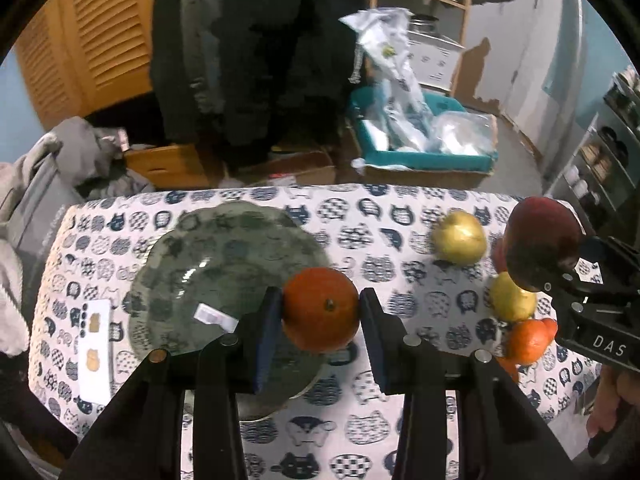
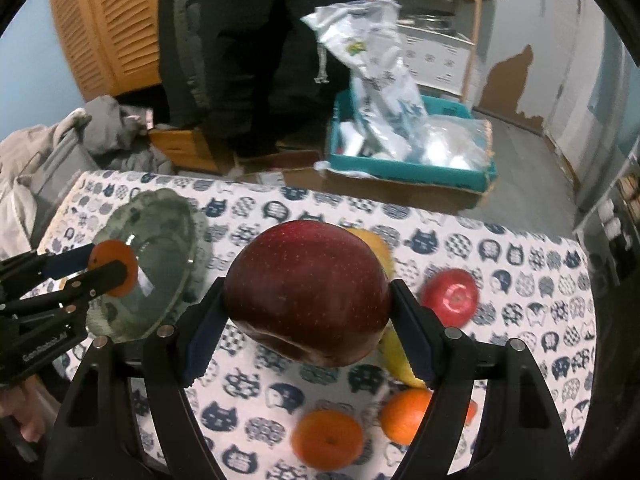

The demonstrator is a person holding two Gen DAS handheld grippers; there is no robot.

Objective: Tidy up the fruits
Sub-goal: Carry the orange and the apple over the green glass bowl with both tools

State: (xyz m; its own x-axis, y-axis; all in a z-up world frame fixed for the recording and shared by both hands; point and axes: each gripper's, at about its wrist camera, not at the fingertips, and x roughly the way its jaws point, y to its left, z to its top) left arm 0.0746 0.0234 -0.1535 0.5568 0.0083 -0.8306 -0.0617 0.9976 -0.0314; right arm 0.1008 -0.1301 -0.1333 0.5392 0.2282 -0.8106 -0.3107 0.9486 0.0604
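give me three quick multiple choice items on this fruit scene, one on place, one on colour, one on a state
1. Where is the glass plate?
A. on the cat-print cloth
B. on the floor
C. in the teal box

2. What colour is the apple in the right gripper?
A. green
B. dark red
C. white

3. What is the left gripper doing?
A. open, holding nothing
B. shut on the orange
C. shut on a banana

Answers: 1 A, the plate's rim lies on the cloth. 2 B, its skin is deep red. 3 B, both jaws press the orange's sides.
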